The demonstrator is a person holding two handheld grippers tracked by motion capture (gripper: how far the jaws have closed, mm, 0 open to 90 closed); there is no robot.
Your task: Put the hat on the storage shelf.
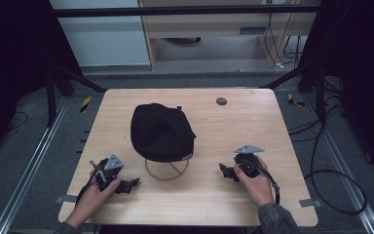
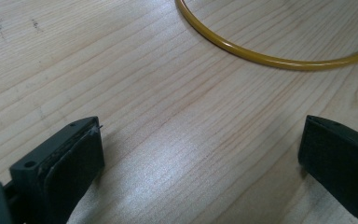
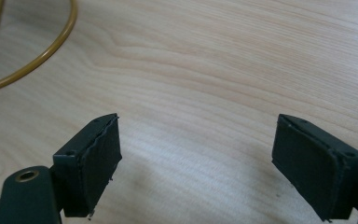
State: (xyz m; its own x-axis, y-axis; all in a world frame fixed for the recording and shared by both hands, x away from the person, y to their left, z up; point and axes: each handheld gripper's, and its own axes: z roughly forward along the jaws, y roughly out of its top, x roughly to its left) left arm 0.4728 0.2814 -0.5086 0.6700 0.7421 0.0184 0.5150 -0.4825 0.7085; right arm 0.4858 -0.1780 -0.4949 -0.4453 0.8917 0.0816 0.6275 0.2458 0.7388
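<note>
- Black cap (image 1: 161,131) sits on a gold wire stand (image 1: 167,170) near the middle of the wooden table (image 1: 224,146); the stand's round base ring shows just under the cap's near edge.
- Left of the stand, near the table's front edge, the left gripper (image 1: 131,185) rests low in the person's left hand (image 1: 97,192), pointing toward the ring and apart from it.
- In the left gripper view, its jaws stand wide apart over bare wood with nothing between them, and the ring (image 2: 270,58) curves beyond them.
- Right of the stand, the right gripper (image 1: 225,171) lies in the right hand (image 1: 255,183), also aimed at the ring without touching it.
- In the right gripper view, its jaws are spread wide and empty above the wood, with the ring (image 3: 37,60) off to the upper left.
</note>
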